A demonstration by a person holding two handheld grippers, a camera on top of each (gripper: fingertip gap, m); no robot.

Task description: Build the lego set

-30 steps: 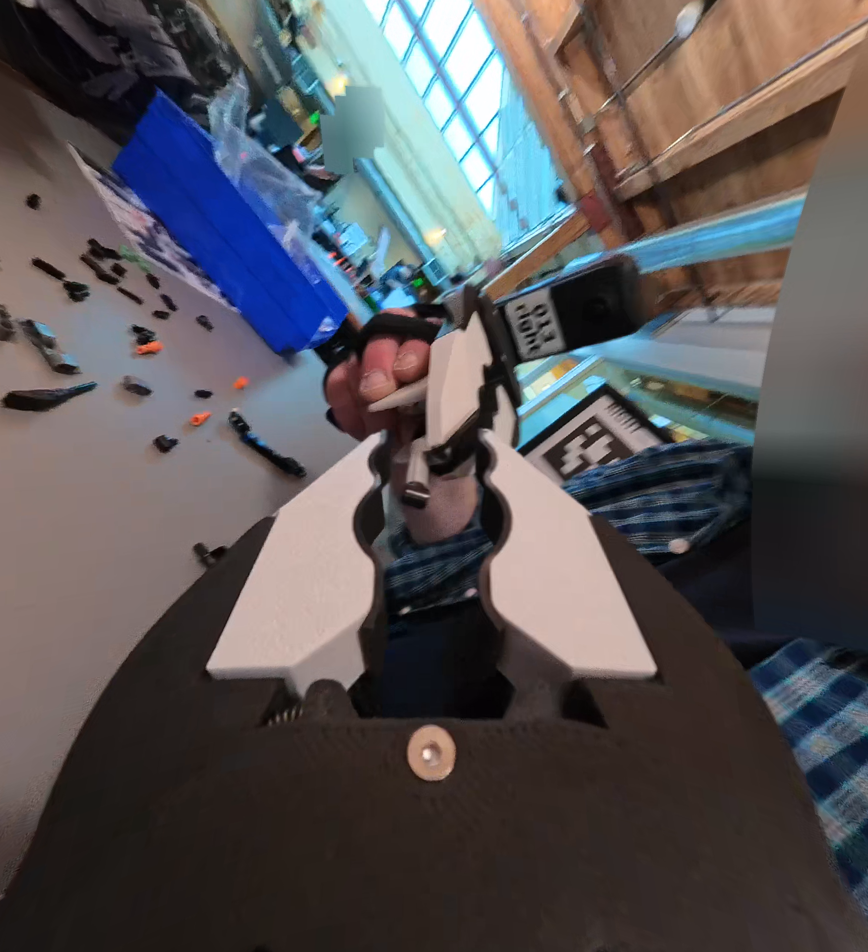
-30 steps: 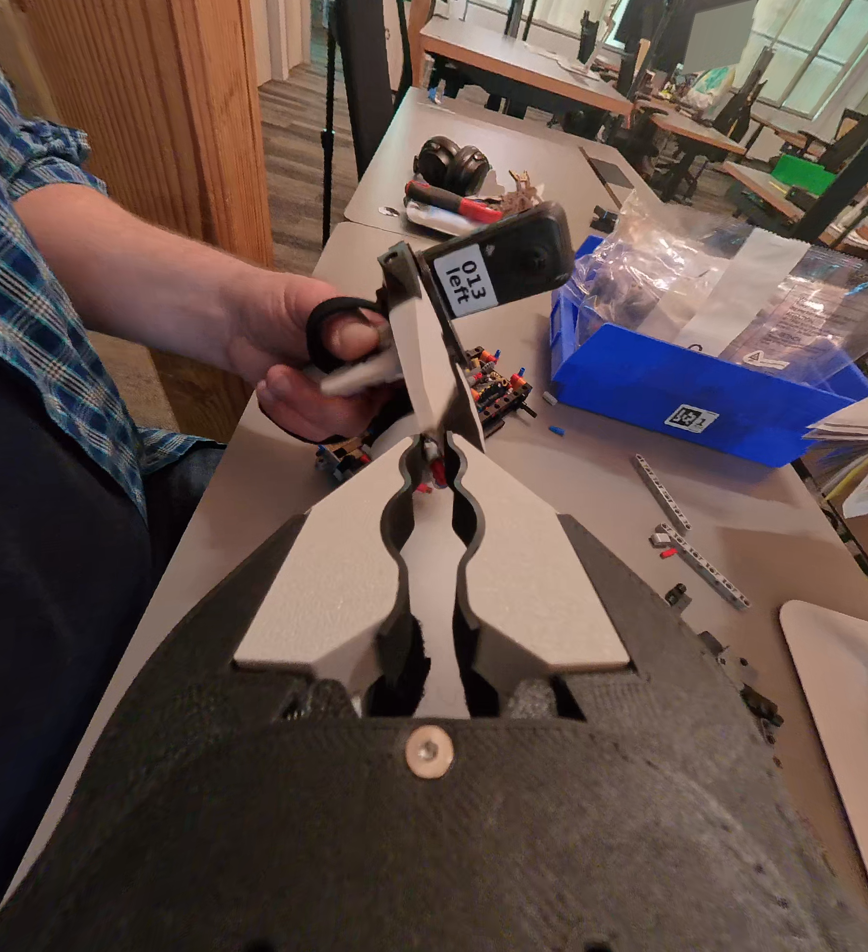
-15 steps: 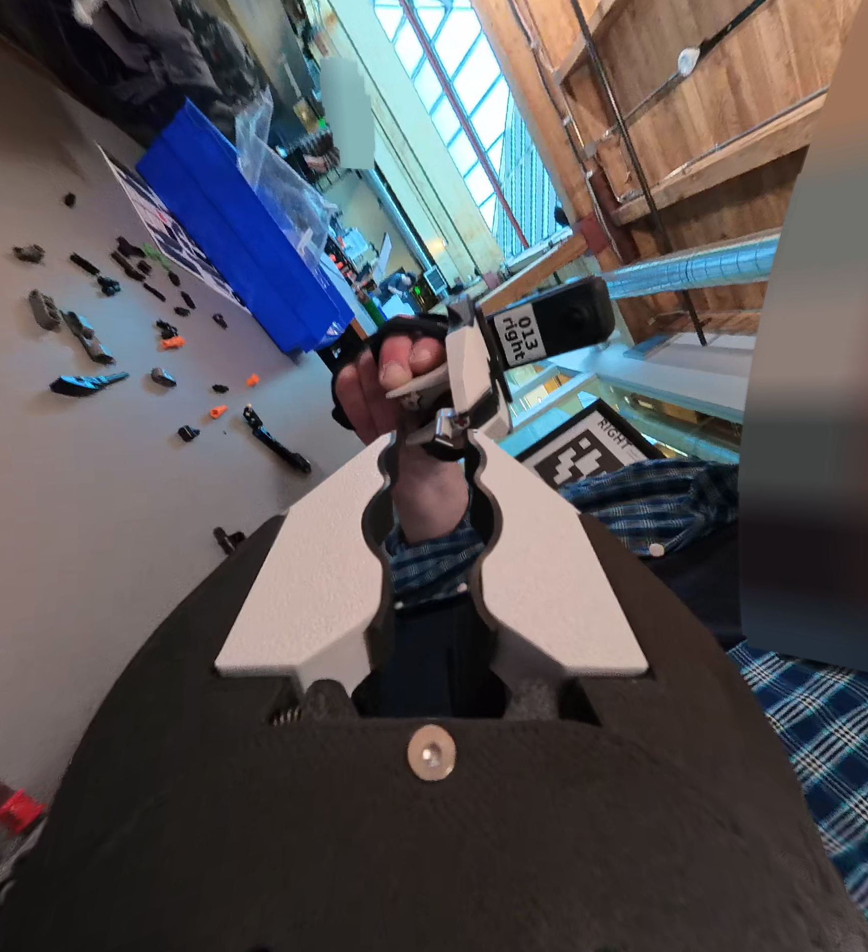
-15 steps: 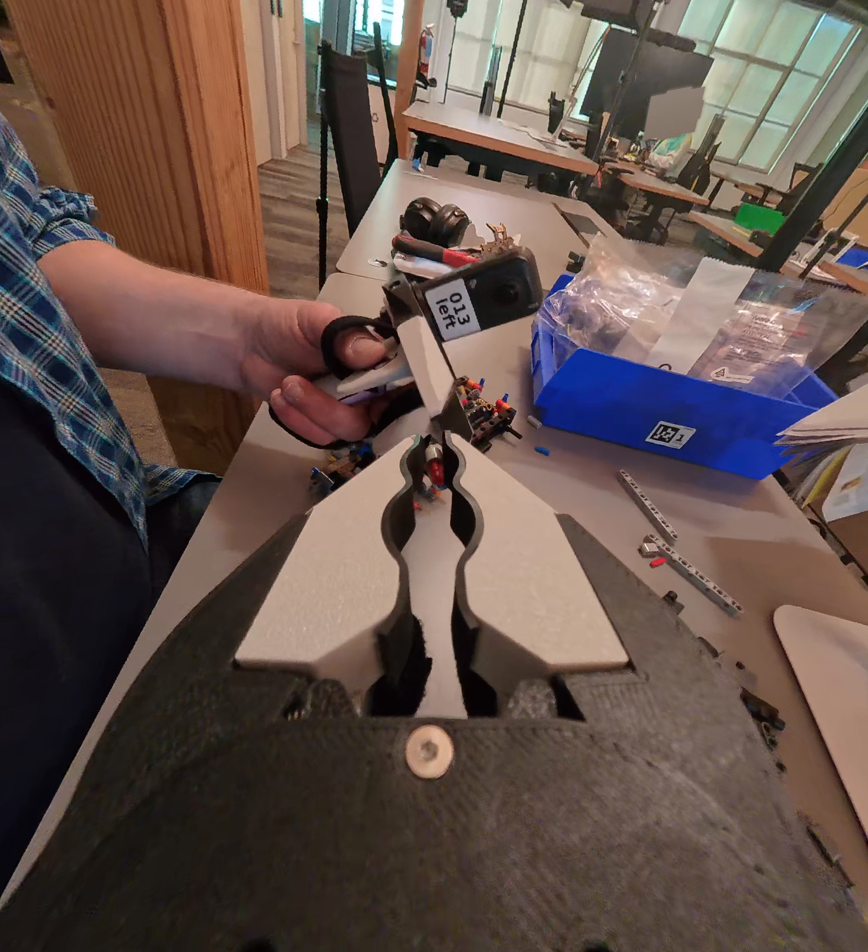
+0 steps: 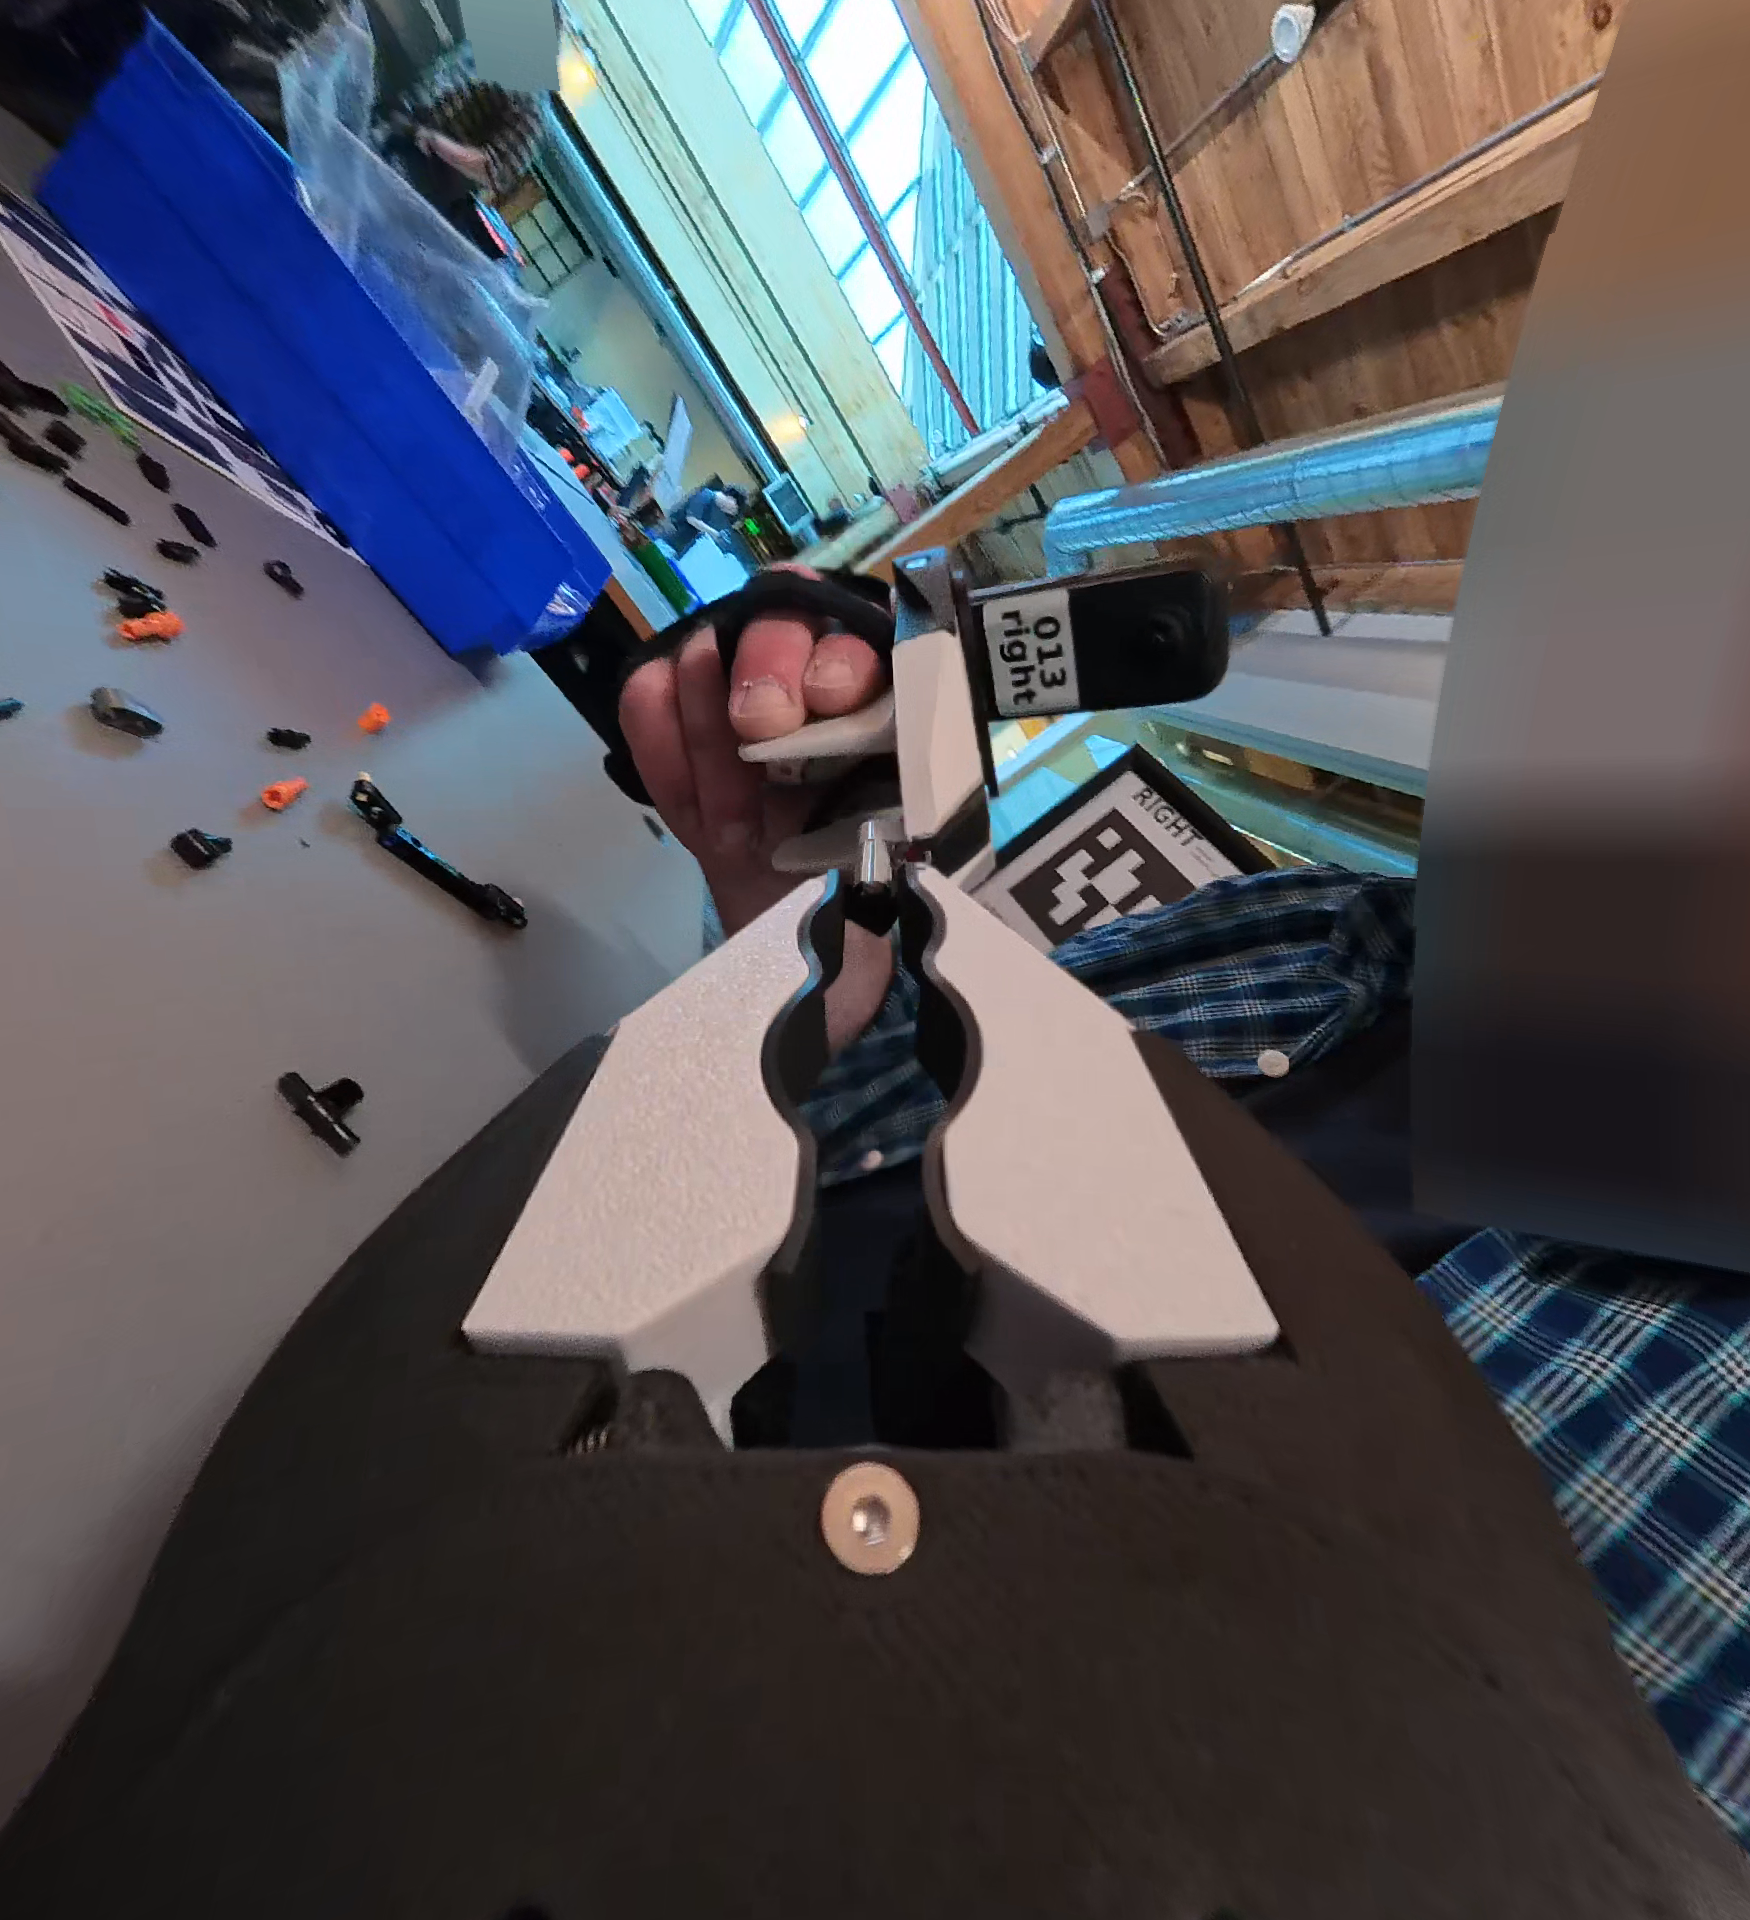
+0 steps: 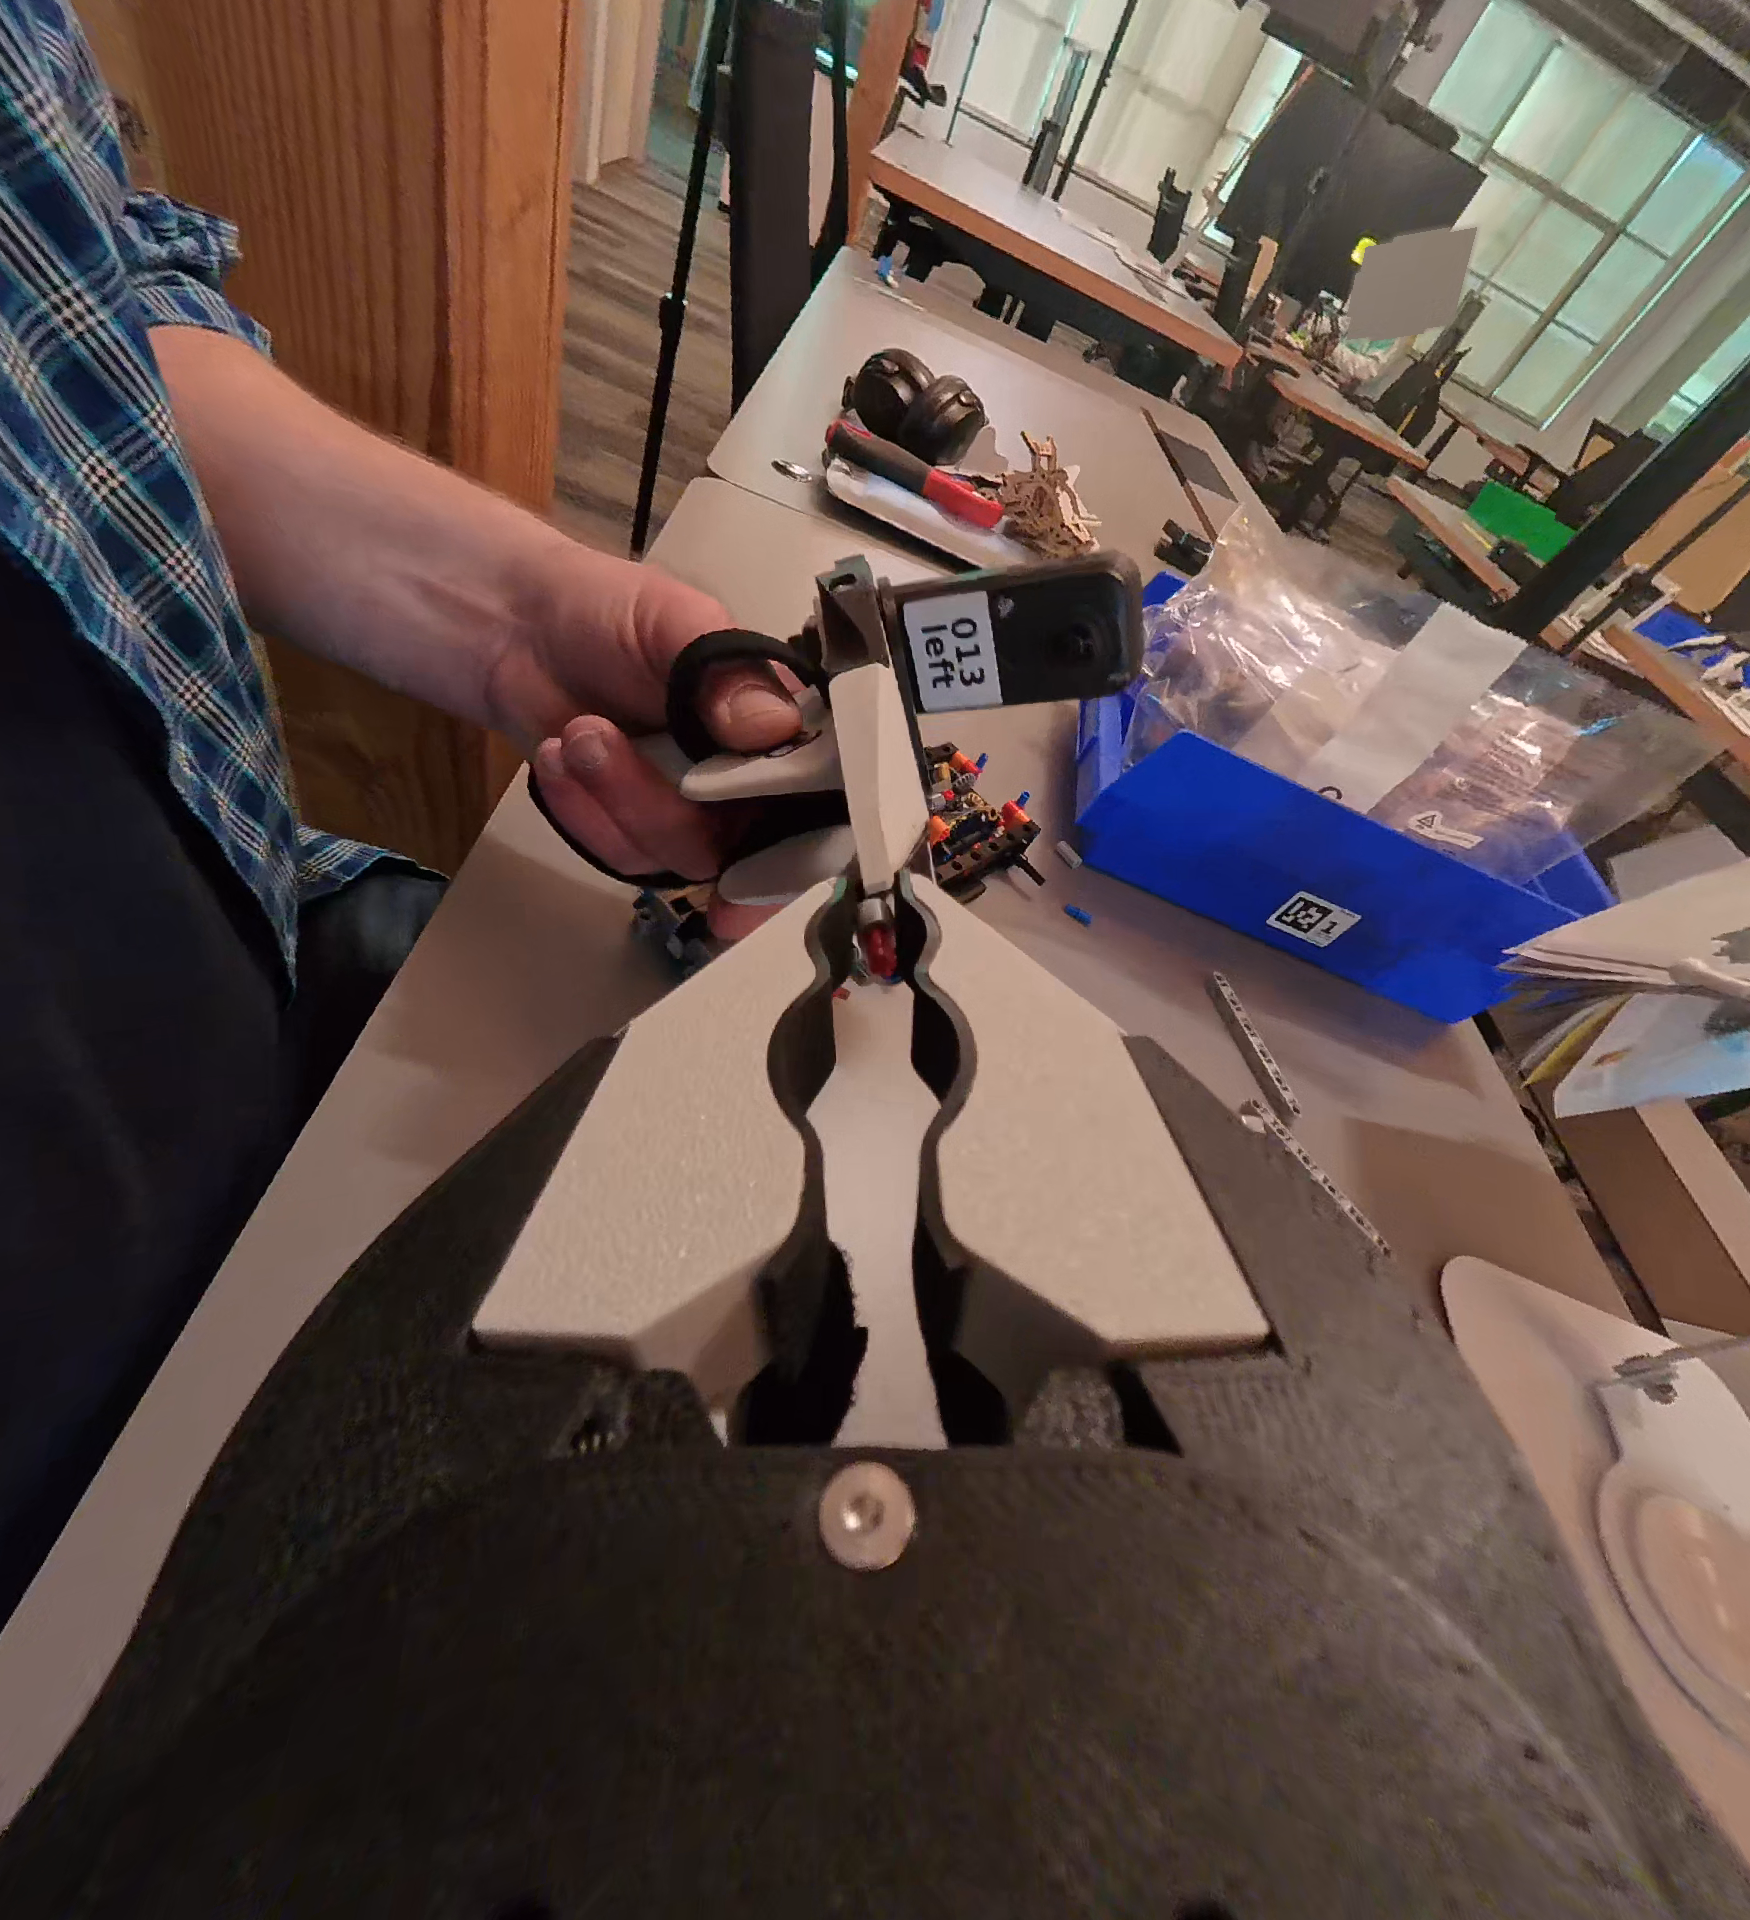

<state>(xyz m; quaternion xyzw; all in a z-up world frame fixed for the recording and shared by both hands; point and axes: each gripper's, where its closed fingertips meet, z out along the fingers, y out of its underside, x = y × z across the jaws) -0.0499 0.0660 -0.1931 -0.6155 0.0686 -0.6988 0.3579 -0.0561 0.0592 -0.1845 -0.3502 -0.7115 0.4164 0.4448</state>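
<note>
My left gripper [image 5: 869, 894] is shut on a small black lego piece [image 5: 867, 910] with a silver-grey pin [image 5: 866, 847] sticking out past its tips. My right gripper [image 6: 876, 920] is shut on a small red and grey lego piece [image 6: 877, 943]. The two grippers meet tip to tip above the grey table [image 6: 559, 987], each held in a hand. The right gripper shows opposite in the left wrist view [image 5: 907, 831], and the left gripper in the right wrist view [image 6: 876, 883]. A part-built lego assembly [image 6: 980, 821] sits on the table behind them.
A blue bin [image 6: 1297, 862] with clear bags stands at the back. Loose black and orange pieces [image 5: 279, 795] lie on the table [image 5: 123, 987]. Grey beams [image 6: 1255, 1049], a booklet [image 6: 1681, 956] and a white tray [image 6: 1536, 1340] lie to the right. My two grippers' fingertips are within a few centimetres of each other.
Both grippers have stayed tip to tip while turning a little. The right gripper has drawn back slightly, so only the tips meet now.
</note>
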